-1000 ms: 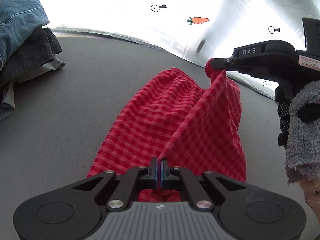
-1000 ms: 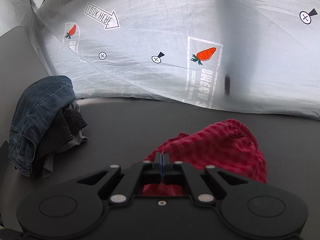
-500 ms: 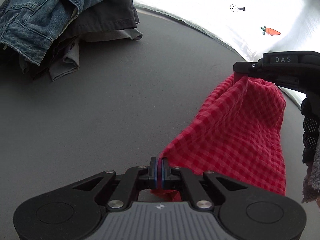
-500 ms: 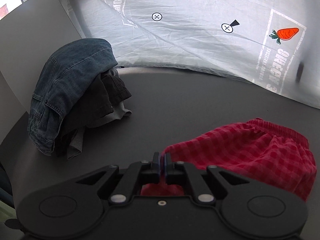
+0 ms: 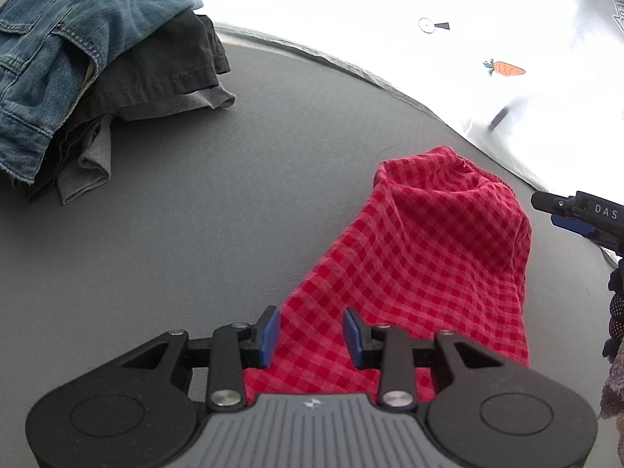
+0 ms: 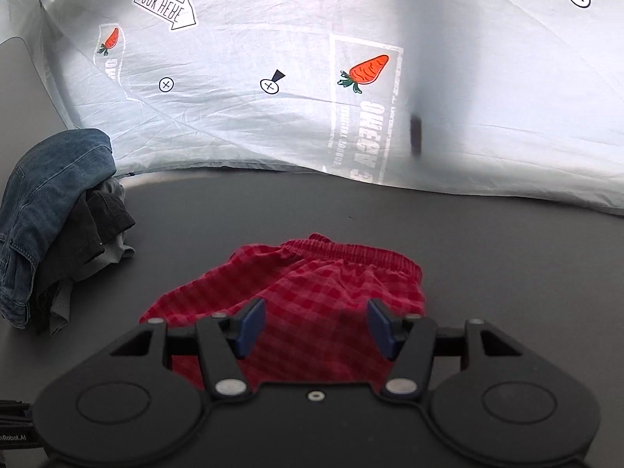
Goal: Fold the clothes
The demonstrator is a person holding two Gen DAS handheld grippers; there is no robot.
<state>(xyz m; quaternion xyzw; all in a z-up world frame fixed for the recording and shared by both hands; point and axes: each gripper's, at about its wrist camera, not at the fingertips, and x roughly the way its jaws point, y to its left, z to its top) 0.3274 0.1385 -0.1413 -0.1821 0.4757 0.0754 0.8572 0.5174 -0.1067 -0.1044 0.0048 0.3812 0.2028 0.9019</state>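
Note:
Red checked shorts (image 5: 421,257) lie folded on the dark grey table (image 5: 234,195), with the elastic waistband at the far end; they also show in the right wrist view (image 6: 316,292). My left gripper (image 5: 311,329) is open and empty just above the near edge of the shorts. My right gripper (image 6: 315,325) is open and empty above the shorts' near side. The right gripper's finger (image 5: 577,214) shows at the right edge of the left wrist view, clear of the cloth.
A pile of blue jeans (image 5: 66,39) and dark grey garments (image 5: 156,78) sits at the table's left; it also shows in the right wrist view (image 6: 50,210). A white printed tent wall (image 6: 312,78) stands behind the table. A grey fluffy sleeve (image 5: 614,390) is at right.
Both grippers have opened and let go of the red shorts, which now lie on the table. The right gripper has drawn back to the right of the cloth.

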